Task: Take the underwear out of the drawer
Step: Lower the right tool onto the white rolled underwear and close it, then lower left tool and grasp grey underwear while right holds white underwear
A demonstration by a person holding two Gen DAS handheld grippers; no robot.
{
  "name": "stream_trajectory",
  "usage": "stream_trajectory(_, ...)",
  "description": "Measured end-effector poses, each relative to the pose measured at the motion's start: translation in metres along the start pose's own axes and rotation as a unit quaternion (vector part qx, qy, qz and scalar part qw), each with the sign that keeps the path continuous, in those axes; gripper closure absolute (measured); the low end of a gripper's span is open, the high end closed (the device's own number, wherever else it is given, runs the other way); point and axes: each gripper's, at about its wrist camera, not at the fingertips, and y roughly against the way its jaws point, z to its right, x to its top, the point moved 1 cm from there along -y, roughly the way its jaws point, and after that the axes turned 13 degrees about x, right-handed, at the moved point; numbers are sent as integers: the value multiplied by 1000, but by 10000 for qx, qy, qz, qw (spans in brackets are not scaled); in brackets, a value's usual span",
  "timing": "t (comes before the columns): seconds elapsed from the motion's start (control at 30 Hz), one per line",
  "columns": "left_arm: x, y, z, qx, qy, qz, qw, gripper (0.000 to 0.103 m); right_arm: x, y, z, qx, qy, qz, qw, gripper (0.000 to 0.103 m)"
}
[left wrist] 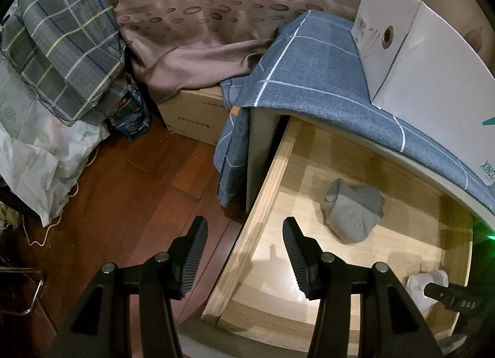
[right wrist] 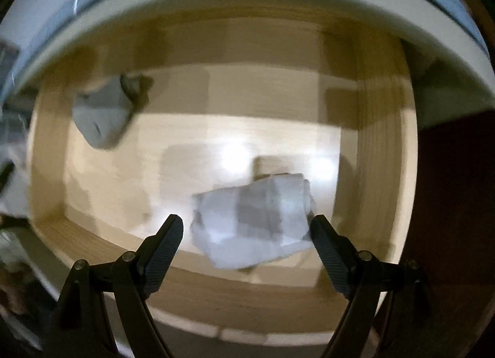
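The wooden drawer (left wrist: 263,191) stands pulled out of a cabinet. A folded grey underwear (left wrist: 352,212) lies on its floor toward the back left and shows blurred as the grey underwear (right wrist: 102,116) in the right wrist view. A folded white underwear (right wrist: 253,222) lies near the drawer's front right corner. My right gripper (right wrist: 247,218) points down over it, open, with the white piece between its fingers and a gap at the left pad. In the left wrist view the white underwear (left wrist: 428,283) shows beside one right finger (left wrist: 445,294). My left gripper (left wrist: 244,249) is open and empty, straddling the drawer's left wall.
A blue checked cloth (left wrist: 309,73) covers the cabinet top, with a white cardboard box (left wrist: 427,73) on it. On the wooden floor (left wrist: 139,191) to the left are a brown carton (left wrist: 195,116), piled bedding (left wrist: 62,64) and a hanging curtain (left wrist: 201,17).
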Motion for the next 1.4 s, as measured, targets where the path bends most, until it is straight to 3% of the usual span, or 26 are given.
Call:
stream_trajectory(0.17,0,1,-1,-6,-20,14,10000,51,-2,-1,26,387,-1206,24,9919,21)
stream_trajectory(0.23,0,1,-3,-18,-8,8,10000,51,0,1,19,415,-1308,115,9905,21)
stream_trajectory(0.43,1,0,-1,-32,8,-8,10000,51,-1,9,3,-67,-649,36,9979,19)
stream_trajectory(0.5,1,1,1,-22,-29,24,10000,51,2,4,-2,-168,-552,1,9983,11)
stream_trajectory(0.77,1,-4,4,-4,-56,-46,10000,51,11,-24,-5,-604,-279,-321,9973,11)
stream_trajectory(0.97,0,-4,9,15,-137,-60,9999,51,10,-39,1,-571,-382,-639,9956,16)
stream_trajectory(1.2,-2,-7,15,13,-284,-144,9995,51,-3,-42,3,-729,-61,-868,9935,21)
stream_trajectory(1.33,-3,-15,23,-251,-478,-388,9978,51,-8,-42,-3,-829,174,-921,9921,23)
stream_trajectory(1.4,-4,-17,30,-617,-654,-519,9946,51,-9,-38,-2,-755,166,-871,9932,23)
